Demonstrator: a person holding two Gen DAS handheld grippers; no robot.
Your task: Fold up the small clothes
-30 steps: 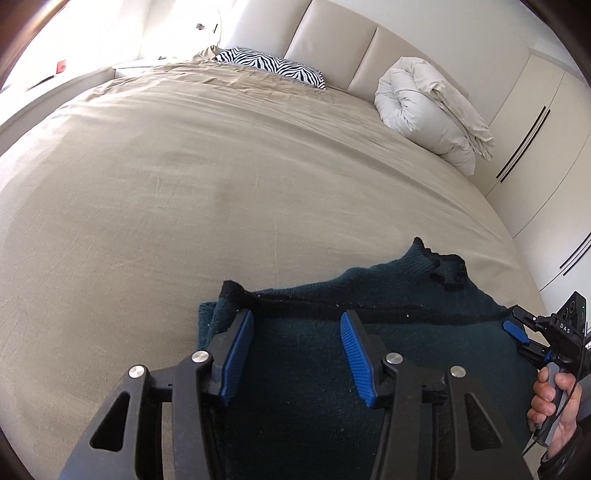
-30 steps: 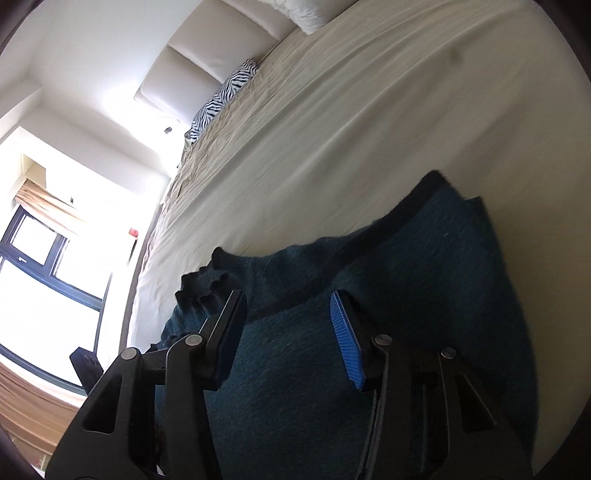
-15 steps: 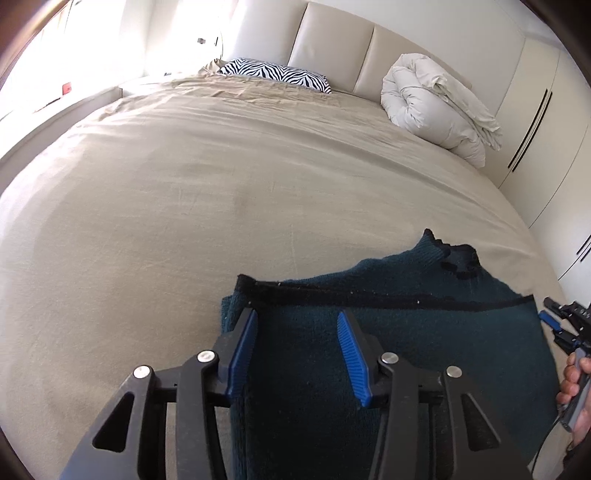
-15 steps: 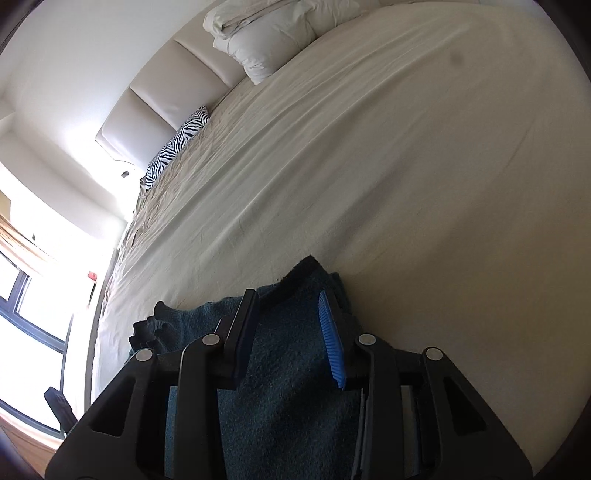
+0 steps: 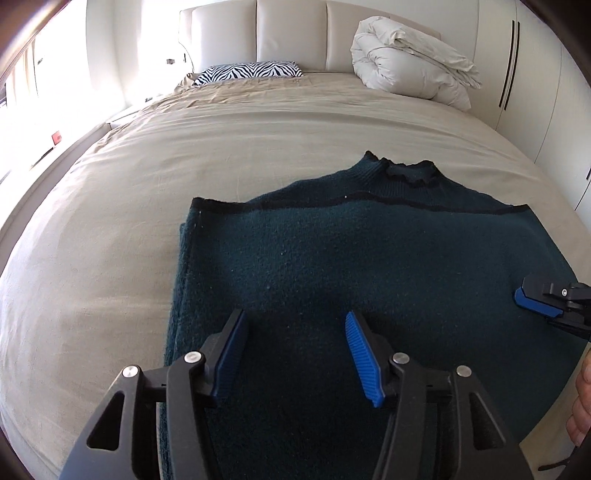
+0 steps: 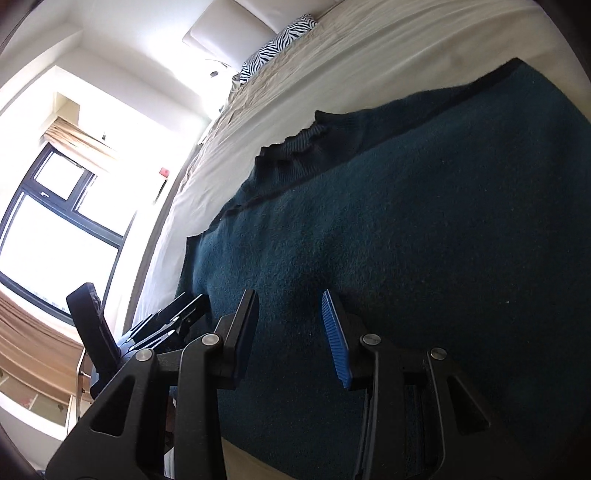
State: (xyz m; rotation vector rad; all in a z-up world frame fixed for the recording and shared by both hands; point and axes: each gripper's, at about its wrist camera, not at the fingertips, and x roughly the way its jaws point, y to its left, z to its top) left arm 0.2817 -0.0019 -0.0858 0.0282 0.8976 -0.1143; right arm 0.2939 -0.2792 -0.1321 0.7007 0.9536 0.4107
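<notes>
Bed (image 5: 155,192) under a beige sheet fills both views, with a cream padded headboard (image 5: 288,33) at its far end. Dark teal knitted sweater (image 5: 369,266) lies flat on the near part of the bed — folded across, its black-edged hem resting just short of the ribbed collar (image 5: 410,173). A rolled white duvet (image 5: 410,70) and a zebra-striped pillow (image 5: 247,70) sit well apart from it, by the headboard. The left gripper (image 5: 295,350) hangs over the sweater's near left part, its blue-padded fingers (image 5: 360,354) opening, nothing pinched between them. The right gripper (image 6: 291,339) hovers over the sweater's right side — fingers apart, released, fabric only beneath them.
</notes>
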